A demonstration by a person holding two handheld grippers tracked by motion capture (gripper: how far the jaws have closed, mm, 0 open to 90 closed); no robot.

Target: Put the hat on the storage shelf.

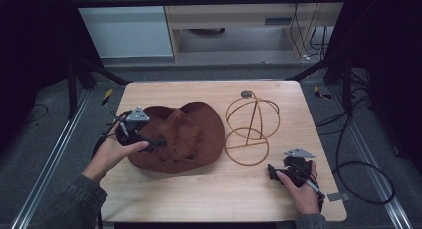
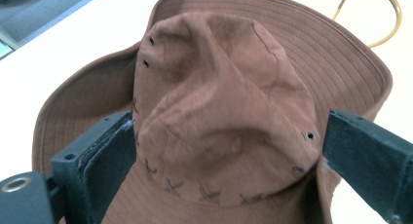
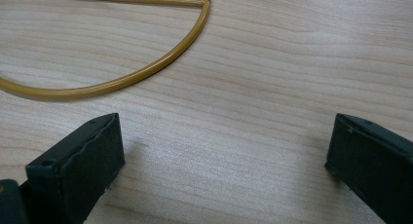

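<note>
Brown cloth bucket hat [image 1: 181, 134] with a wide stitched brim lies flat on the pale wooden tabletop [image 1: 199, 189], crown up and dented. Left gripper [image 1: 160, 142], at the hat's left edge, reaches over the brim; its jaws stand spread wide on either side of the crown, and in the left gripper view the hat [image 2: 224, 112] sits between them, with one jaw close against the crown's side and the other just beside it near a small metal eyelet. The crown is not pinched. A hand [image 1: 112, 154] holds this gripper from below left. To the right of the hat, just beside its brim, stands a gold wire hat stand [image 1: 251, 124] made of a round base ring and upright hoops. Further right and nearer the person, right gripper [image 1: 271, 173] rests low over the bare wood, held by the other hand [image 1: 303, 189], jaws spread apart with nothing between them. In the right gripper view, the stand's base ring [image 3: 146, 68] lies ahead of the jaws, apart from them.
</note>
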